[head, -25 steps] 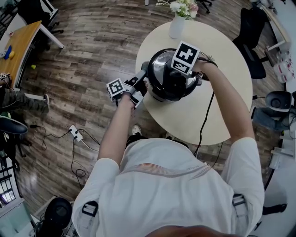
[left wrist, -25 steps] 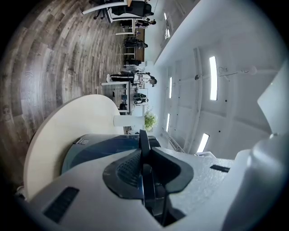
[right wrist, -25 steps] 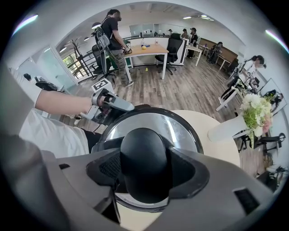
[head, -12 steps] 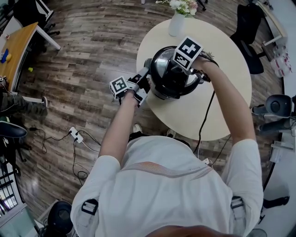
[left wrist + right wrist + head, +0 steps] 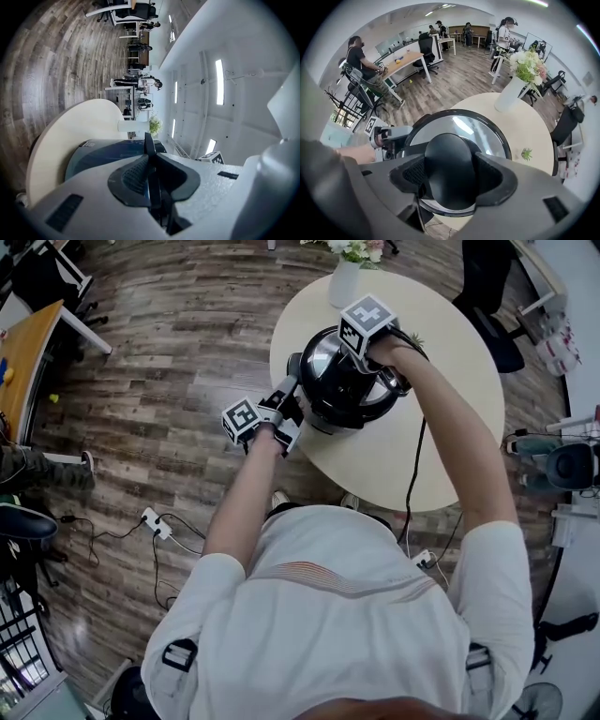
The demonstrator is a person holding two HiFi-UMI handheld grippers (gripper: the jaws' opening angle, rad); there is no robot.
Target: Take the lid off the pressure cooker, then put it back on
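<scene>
The pressure cooker (image 5: 342, 390) stands on the round desk (image 5: 441, 446) with its lid (image 5: 485, 131) on top. Our left gripper (image 5: 151, 180) reaches in level, its jaws pinching the thin side handle (image 5: 149, 145). Our right gripper (image 5: 451, 176) points down, its jaws clamped on the lid's black knob (image 5: 450, 164).

The right gripper (image 5: 450, 183), across the lid (image 5: 330, 381) from the left gripper (image 5: 289, 395) that clamps the side handle (image 5: 149, 146), rolls about the lid knob (image 5: 450, 159) between its pads. Its marker cube (image 5: 367, 321) turns with it: the printed top face, broad and nearly square-on a second ago, now stands on a corner like a diamond and looks smaller. The right hand (image 5: 394, 352) behind the cube swings round too. Whether the lid turns under the pads cannot be told. In the head view the table (image 5: 450, 437) rides slightly higher
</scene>
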